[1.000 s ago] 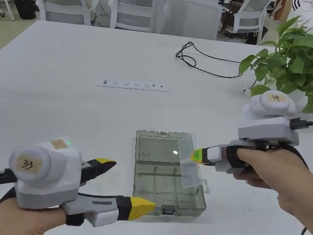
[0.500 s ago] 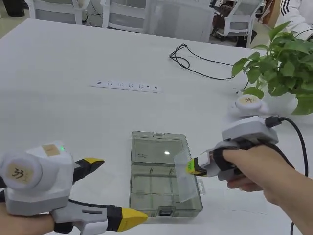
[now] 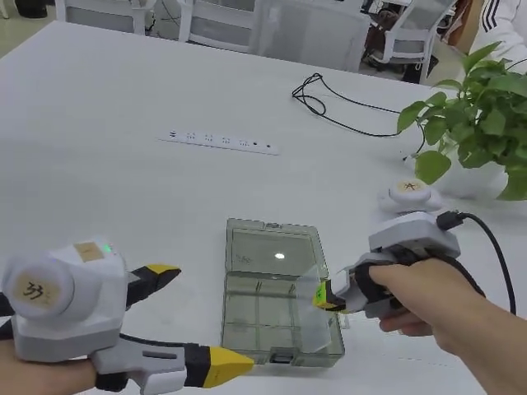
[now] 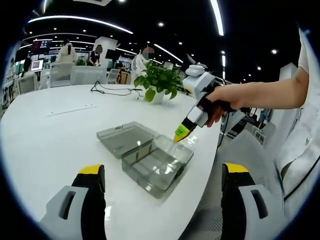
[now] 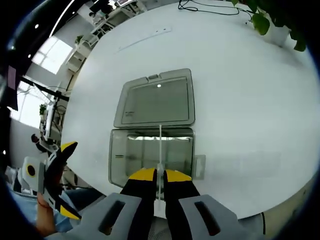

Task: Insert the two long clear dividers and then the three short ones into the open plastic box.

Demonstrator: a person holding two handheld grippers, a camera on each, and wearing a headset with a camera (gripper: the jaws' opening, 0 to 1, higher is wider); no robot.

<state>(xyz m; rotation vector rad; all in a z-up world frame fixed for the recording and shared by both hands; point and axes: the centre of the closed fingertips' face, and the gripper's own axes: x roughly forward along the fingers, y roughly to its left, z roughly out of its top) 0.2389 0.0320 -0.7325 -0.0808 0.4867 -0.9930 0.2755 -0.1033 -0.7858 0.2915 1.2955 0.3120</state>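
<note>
Pinching clear divider (image 3: 306, 311) in right gripper (image 3: 323, 298), holding it over open box (image 3: 272, 247) near table's (image 3: 123, 99) front edge; holding left gripper (image 3: 206, 317) spread wide, left of box.

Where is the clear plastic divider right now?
In the head view the clear plastic divider is pinched in the right gripper, at the right side of the smoky open plastic box.
</note>
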